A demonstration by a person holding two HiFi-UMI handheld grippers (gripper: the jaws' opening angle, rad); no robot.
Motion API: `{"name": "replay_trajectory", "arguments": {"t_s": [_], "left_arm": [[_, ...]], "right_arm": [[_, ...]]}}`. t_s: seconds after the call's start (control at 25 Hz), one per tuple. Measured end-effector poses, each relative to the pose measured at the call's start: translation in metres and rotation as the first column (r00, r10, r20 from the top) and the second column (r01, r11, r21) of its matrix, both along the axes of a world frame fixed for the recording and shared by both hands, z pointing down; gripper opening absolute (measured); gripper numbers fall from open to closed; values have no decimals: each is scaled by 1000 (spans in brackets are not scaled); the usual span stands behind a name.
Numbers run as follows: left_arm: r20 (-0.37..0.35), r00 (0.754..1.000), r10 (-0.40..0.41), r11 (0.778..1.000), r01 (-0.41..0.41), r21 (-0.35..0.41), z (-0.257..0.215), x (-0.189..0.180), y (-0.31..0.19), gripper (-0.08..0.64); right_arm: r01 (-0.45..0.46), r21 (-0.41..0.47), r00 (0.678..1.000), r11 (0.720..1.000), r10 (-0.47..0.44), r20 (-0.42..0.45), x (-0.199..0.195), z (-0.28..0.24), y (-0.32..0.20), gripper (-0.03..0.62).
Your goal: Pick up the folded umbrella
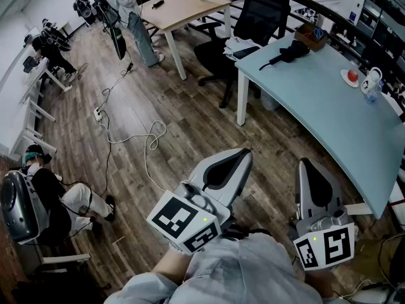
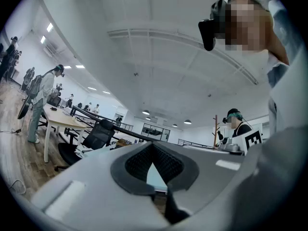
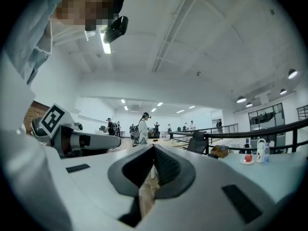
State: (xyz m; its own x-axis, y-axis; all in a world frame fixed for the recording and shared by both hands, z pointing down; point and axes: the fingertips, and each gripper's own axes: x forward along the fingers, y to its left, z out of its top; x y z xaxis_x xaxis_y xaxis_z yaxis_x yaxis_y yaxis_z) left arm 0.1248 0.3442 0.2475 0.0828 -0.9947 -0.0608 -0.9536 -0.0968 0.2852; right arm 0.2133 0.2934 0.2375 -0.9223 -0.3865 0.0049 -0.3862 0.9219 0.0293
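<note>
I hold both claws low in the head view, over the wood floor (image 1: 190,106). The left claw (image 1: 239,158) sits at lower centre. In the left gripper view the left claw (image 2: 154,147) has its jaws pressed together, tips meeting, with nothing between them. The right claw (image 1: 306,164) is at the lower right, near the edge of the pale table (image 1: 329,113). In the right gripper view the right claw (image 3: 154,148) is likewise closed and empty.

The folded umbrella (image 1: 286,53), black, lies flat on the table at the upper right of the head view, close to the table's far corner and well apart from both claws. A cardboard box (image 1: 311,37) sits just beyond it. Farther right on the table are a red thing on a plate (image 1: 352,76) and a white jug (image 1: 372,80). A black office chair (image 1: 256,18) stands by that corner.
</note>
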Motion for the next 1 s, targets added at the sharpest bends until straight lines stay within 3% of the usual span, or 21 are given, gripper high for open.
{"name": "replay_trajectory", "arguments": {"t_s": [1.0], "left_arm": [[6, 1000, -4, 1000, 4, 13, -2, -30, 19, 5]], "right_arm": [[-15, -6, 1000, 1000, 15, 13, -25, 1, 16, 0]]}}
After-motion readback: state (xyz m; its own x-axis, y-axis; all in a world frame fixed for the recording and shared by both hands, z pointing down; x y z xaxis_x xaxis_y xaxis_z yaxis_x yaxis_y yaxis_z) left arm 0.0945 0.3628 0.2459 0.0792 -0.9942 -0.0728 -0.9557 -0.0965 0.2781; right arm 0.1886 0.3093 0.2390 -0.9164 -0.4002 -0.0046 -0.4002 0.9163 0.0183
